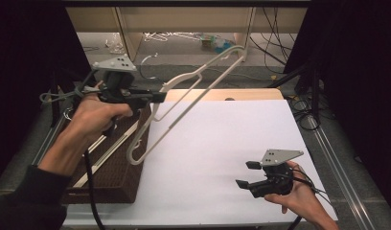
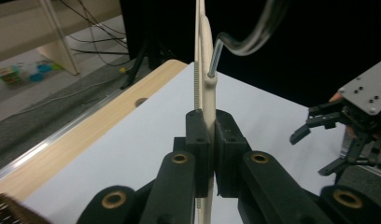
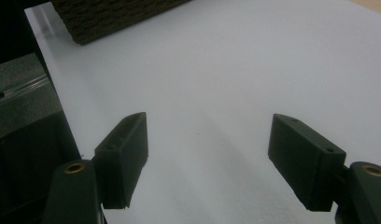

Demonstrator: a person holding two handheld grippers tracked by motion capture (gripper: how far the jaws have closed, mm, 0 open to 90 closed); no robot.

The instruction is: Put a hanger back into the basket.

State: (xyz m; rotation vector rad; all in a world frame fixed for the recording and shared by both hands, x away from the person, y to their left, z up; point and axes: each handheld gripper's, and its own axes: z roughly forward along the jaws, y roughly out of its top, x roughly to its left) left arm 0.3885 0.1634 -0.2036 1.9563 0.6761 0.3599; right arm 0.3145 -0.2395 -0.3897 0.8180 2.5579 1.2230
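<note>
A cream plastic hanger (image 1: 217,81) with a metal hook (image 1: 148,61) hangs tilted in the air over the table's left side. My left gripper (image 1: 161,97) is shut on it close to the hook's base. In the left gripper view the jaws pinch the hanger's thin edge (image 2: 206,70) at my left gripper (image 2: 208,140), and the hook (image 2: 244,42) curves off to the right. My right gripper (image 1: 246,175) rests low over the white sheet near the front right, open and holding nothing. The right gripper view has my right gripper (image 3: 207,158) with its jaws wide apart above bare white surface.
A brown woven basket (image 1: 112,177) stands at the table's left edge, with a pale strip lying in it; its corner (image 3: 114,14) sits far off in the right gripper view. A white sheet (image 1: 222,139) covers the table. Cables, wooden legs and clutter lie on the floor beyond.
</note>
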